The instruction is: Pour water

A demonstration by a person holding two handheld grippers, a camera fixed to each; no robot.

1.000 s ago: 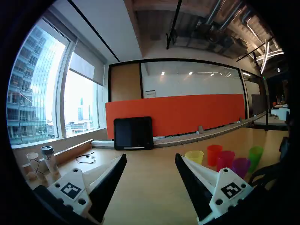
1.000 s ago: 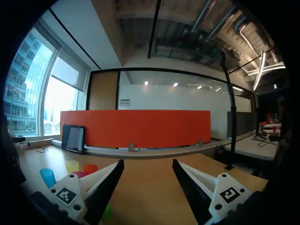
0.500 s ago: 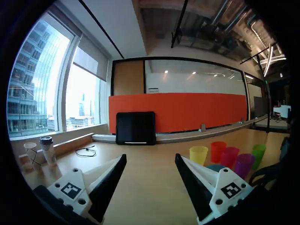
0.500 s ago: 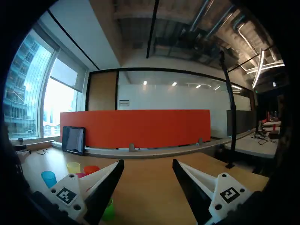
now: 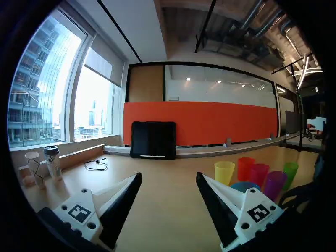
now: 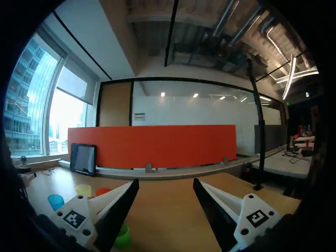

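Plastic cups (image 5: 257, 174), clustered on the table (image 5: 168, 227) at lower right of the left gripper view, look light and tippable, likely best pinched mid-wall. Left gripper (image 5: 168, 175) and right gripper (image 6: 165, 181) gape wide, holding nothing.

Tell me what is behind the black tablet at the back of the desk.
Behind the black rectangular tablet runs the long orange partition panel. Whatever props the tablet up is hidden by it.
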